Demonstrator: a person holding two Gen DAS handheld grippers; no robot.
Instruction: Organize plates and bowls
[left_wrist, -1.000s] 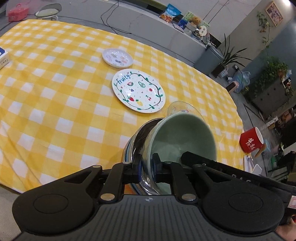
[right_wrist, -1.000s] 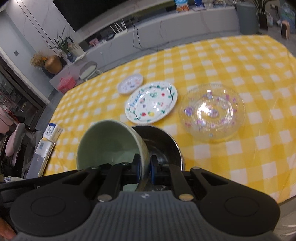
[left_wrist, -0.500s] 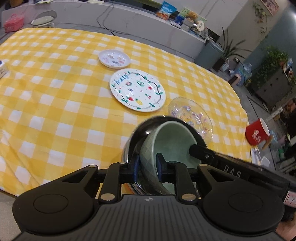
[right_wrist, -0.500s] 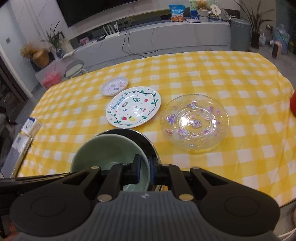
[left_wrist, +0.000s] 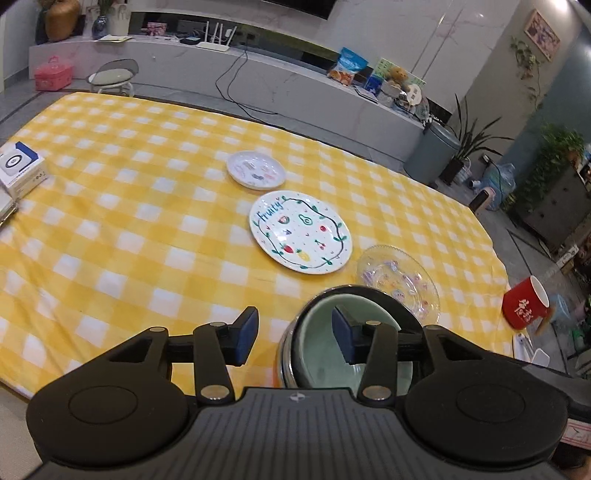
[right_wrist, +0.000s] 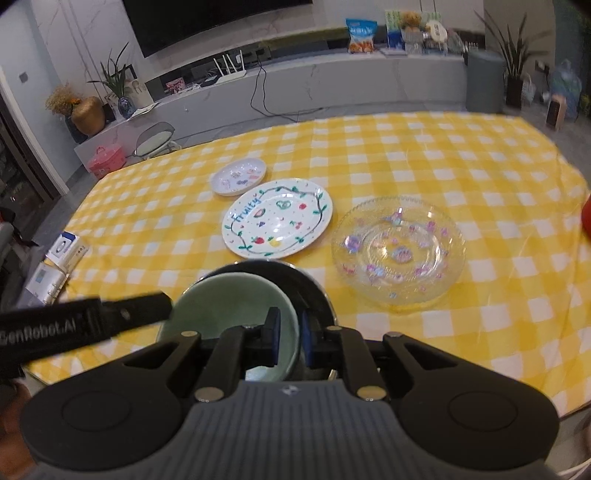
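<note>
1. left wrist view: our left gripper stands wide open, one pad outside the bowls, the other over the green bowl, gripping nothing. the green ceramic bowl sits nested inside the steel bowl at the near table edge. we judge the risk here to be the inner finger catching the green rim as we pull away, which could tip the nested pair toward the edge of the yellow checked tablecloth.

2. same view, other dishes: the fruity plate, the small patterned plate and the glass plate all lie flat and hold nothing. the red mug stands off to the right, beyond the cloth's edge; we cannot tell what it holds or what it rests on.

3. right wrist view: our right gripper has its jaws drawn close around the green bowl's near rim; we cannot tell whether the pads still press it or have just let go. if they still pinch, lifting would drag the bowl out of the steel bowl again.

4. same view: the green bowl is empty and leans toward the left side of the steel one rather than centred, so a nudge may rattle or chip it. the glass plate lies just beside the steel bowl, easy to clip with a swing.
</note>
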